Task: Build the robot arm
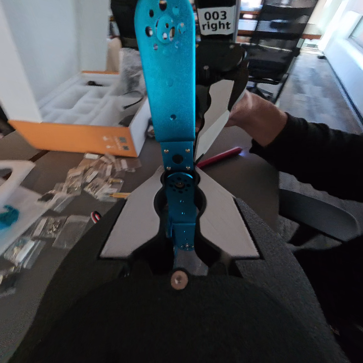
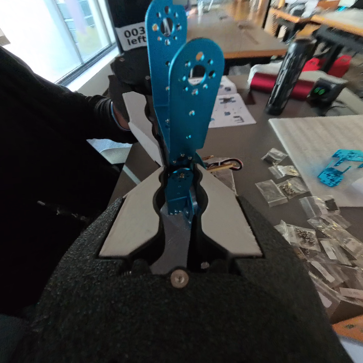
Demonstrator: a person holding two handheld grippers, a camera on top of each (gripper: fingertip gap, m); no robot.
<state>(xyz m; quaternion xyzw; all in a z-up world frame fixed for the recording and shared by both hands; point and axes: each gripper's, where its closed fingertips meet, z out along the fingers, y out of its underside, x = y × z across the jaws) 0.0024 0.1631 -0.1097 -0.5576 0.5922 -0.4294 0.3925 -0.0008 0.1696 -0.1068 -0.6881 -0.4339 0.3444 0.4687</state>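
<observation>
A blue metal bracket assembly with two long perforated plates stands upright between both grippers; it also shows in the right wrist view. My left gripper is shut on its narrow lower part. My right gripper is shut on the same lower part from the opposite side. In the left wrist view the right gripper shows beyond the bracket, held by a hand in a black sleeve. In the right wrist view the left gripper shows beyond it at upper left.
On the dark table lie an orange and white box with a foam insert, several small plastic bags of hardware, a red tool, printed sheets, a white foam sheet bearing another blue bracket, and a black bottle. My left and right fingertips are right by each other.
</observation>
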